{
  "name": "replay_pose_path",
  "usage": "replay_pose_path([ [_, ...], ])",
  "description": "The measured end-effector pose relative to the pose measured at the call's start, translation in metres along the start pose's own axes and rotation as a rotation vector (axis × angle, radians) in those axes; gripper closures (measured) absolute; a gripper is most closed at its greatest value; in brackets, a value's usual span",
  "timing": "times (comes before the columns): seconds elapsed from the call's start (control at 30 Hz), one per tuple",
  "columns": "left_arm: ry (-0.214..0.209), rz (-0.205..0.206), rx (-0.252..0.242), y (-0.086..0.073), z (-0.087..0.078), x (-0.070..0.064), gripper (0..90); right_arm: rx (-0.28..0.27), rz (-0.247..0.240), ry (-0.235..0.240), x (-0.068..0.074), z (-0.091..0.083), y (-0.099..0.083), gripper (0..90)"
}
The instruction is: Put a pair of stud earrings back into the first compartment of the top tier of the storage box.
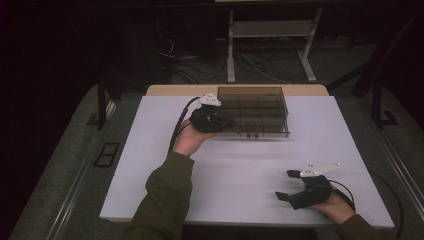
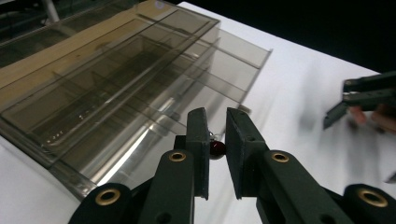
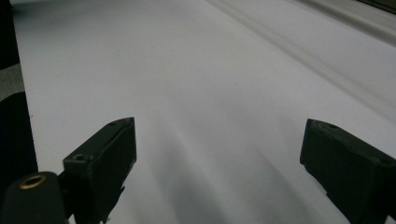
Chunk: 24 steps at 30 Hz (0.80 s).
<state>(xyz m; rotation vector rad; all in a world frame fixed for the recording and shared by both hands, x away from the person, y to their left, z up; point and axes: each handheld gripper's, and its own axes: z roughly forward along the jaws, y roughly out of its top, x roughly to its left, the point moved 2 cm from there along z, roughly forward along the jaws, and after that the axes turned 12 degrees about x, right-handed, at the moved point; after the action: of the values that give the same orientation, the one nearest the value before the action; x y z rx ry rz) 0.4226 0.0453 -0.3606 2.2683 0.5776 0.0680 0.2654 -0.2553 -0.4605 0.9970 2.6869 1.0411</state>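
Now small dark red bead [image 2: 217, 148] between left gripper [image 2: 216, 135] jaws, beside clear box [image 2: 116, 88]

Left claw [image 1: 226, 121] reaches forward with jaws nearly closed; right claw [image 1: 288, 186] rests low, jaws spread wide

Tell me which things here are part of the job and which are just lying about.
In the job:
left gripper, jaws nearly closed on a small dark red bead
smoky clear compartment box

Lying about:
right gripper, open, idle over the white table
floor cables
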Motion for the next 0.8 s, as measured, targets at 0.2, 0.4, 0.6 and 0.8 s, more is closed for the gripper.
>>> replay_pose_path([
  [0.2, 0.018, -0.024, 0.025, -0.002, 0.014, 0.011, 78.9, -0.001, 0.001, 0.002, 0.0, 0.0, 0.0, 10.1],
  [0.4, 0.036, -0.039, 0.042, -0.004, 0.022, 0.018, 77.4, -0.002, 0.004, 0.005, 0.0, 0.0, 0.0, 10.1],
  [0.6, 0.052, -0.062, 0.041, -0.007, 0.021, 0.02, 66.0, -0.005, 0.003, 0.005, 0.0, -0.001, 0.0, 10.1],
  [0.8, 0.035, -0.062, 0.026, -0.013, 0.011, 0.015, 58.0, -0.003, 0.002, 0.01, -0.001, -0.001, 0.001, 10.1],
])
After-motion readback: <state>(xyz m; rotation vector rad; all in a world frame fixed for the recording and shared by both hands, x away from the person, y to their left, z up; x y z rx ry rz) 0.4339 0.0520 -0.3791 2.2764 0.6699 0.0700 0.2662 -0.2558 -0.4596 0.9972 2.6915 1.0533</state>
